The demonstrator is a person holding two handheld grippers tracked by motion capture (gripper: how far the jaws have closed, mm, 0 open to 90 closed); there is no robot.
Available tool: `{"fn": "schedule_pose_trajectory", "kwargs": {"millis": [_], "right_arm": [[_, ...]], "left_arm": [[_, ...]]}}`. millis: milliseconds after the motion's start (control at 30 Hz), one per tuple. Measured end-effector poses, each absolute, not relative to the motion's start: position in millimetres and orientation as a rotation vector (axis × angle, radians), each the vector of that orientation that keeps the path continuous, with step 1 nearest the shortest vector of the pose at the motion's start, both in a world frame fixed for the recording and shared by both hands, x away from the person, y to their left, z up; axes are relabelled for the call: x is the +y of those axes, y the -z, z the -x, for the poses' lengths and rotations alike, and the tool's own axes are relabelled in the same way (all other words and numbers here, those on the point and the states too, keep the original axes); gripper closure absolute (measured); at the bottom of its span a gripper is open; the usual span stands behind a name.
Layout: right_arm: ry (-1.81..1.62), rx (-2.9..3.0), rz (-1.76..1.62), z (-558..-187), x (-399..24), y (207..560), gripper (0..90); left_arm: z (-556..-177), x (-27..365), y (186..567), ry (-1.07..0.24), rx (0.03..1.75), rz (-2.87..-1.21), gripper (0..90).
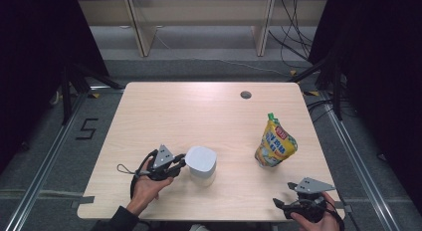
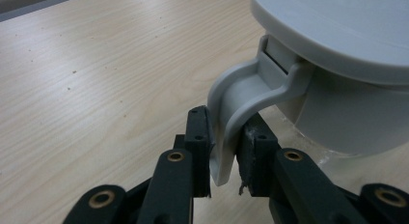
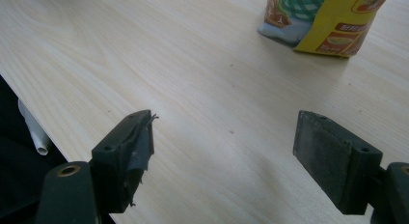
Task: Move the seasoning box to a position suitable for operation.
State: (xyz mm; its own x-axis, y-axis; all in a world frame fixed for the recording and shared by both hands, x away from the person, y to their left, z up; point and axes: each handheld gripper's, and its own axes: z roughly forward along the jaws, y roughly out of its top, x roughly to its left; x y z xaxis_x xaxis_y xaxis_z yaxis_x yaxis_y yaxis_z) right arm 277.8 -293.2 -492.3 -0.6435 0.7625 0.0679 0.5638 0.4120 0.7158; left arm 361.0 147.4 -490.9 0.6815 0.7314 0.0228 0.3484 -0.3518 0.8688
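A smooth white plastic lidded cup [image 1: 201, 165] with a curved handle [image 2: 236, 115] is seen on the pale wood-grain table [image 1: 199, 116], at about seven o'clock of its centre. The handle is clamped between the black pads of the left gripper [image 2: 224, 154], which lies at nine o'clock of the cup. The right gripper [image 3: 224, 159] is held with jaws wide apart above bare wood, with a glossy yellow pouch [image 1: 275, 143] at its eleven o'clock.

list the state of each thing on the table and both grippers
jug: upright, lid shut, handle gripped
pouch: upright, green cap on, untouched
left gripper: shut on the handle
right gripper: open, empty, near the table edge
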Motion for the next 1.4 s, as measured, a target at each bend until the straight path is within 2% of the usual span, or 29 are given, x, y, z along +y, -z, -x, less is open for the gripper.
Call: {"fn": "schedule_pose_trajectory", "kwargs": {"millis": [200, 267, 333, 433, 500, 567, 967, 1400], "right_arm": [[-1.063, 2.409, -1.132, -279, -293, 493, 22.9], [-1.053, 2.397, -1.130, -279, -293, 493, 22.9], [-1.052, 2.396, -1.125, -279, -293, 493, 22.9], [-1.054, 2.404, -1.114, -280, -294, 493, 22.9], [-1.051, 2.400, -1.116, -279, -293, 494, 22.9], [-1.048, 2.403, -1.118, -279, -292, 493, 22.9], [-1.057, 2.410, -1.083, -280, -292, 493, 23.0], [-1.058, 2.404, -1.084, -280, -293, 493, 23.0]], "left_arm": [[-361, 155, 491, -0.471, 0.809, -1.972, 72.3], [-365, 156, 493, -0.437, 0.799, -1.965, 66.6], [-369, 157, 492, -0.459, 0.740, -1.986, 63.4], [-372, 157, 493, -0.456, 0.729, -2.002, 63.6], [-374, 157, 496, -0.423, 0.700, -1.987, 70.3], [-371, 156, 496, -0.448, 0.689, -1.992, 71.8], [-344, 155, 492, -0.408, 0.710, -2.009, 69.8], [-332, 149, 493, -0.386, 0.695, -2.006, 69.2]]}}
